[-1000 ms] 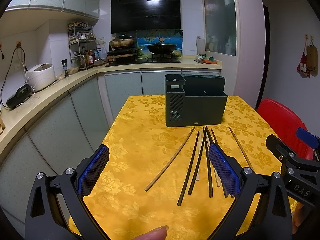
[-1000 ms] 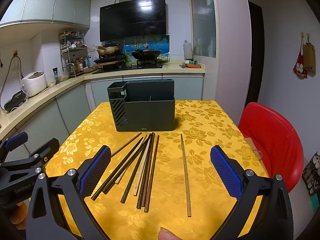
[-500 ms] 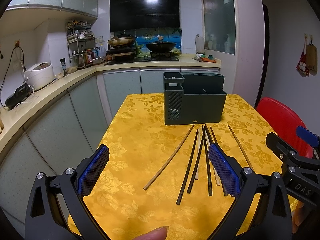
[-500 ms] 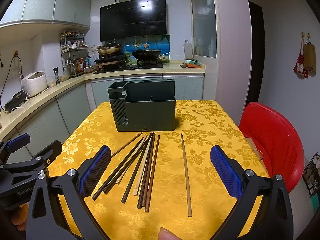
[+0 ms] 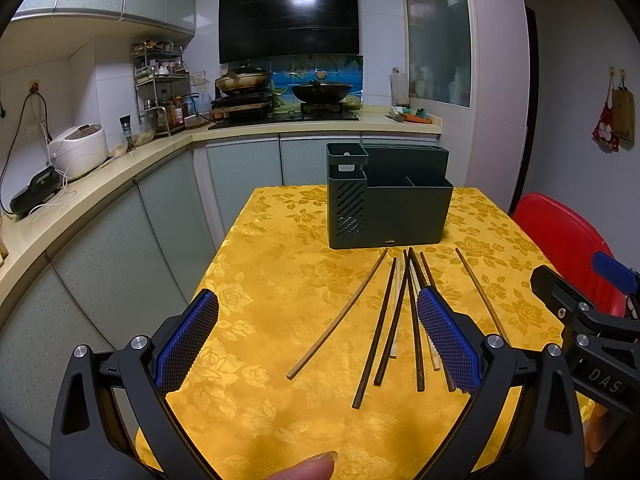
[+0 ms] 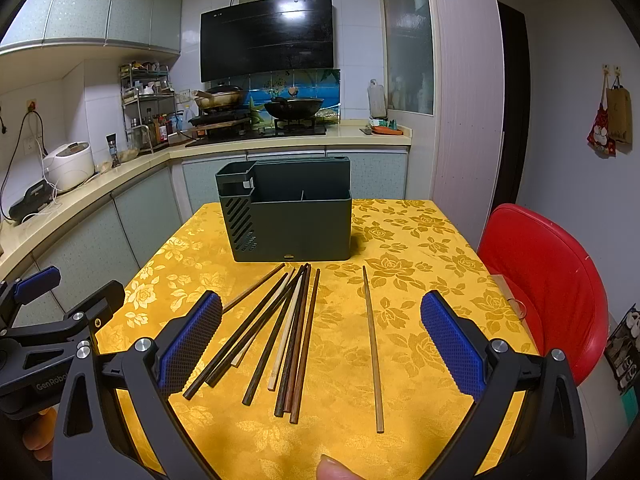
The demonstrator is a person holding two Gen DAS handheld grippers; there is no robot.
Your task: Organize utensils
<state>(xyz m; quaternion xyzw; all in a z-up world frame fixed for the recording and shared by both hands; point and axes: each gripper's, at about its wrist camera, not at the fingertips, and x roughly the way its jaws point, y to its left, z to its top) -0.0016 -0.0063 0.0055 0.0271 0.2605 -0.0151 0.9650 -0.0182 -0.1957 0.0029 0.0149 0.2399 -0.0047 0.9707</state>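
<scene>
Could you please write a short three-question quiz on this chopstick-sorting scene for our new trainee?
1. True or false: the left gripper is holding a chopstick.
2. Where does the lone chopstick lie relative to the bunched chopsticks? A) to their right B) to their left C) inside the holder
3. What colour is the chair beside the table?

Key: 1. False, both it and the right gripper are open and empty. 2. A. 3. Red.
</scene>
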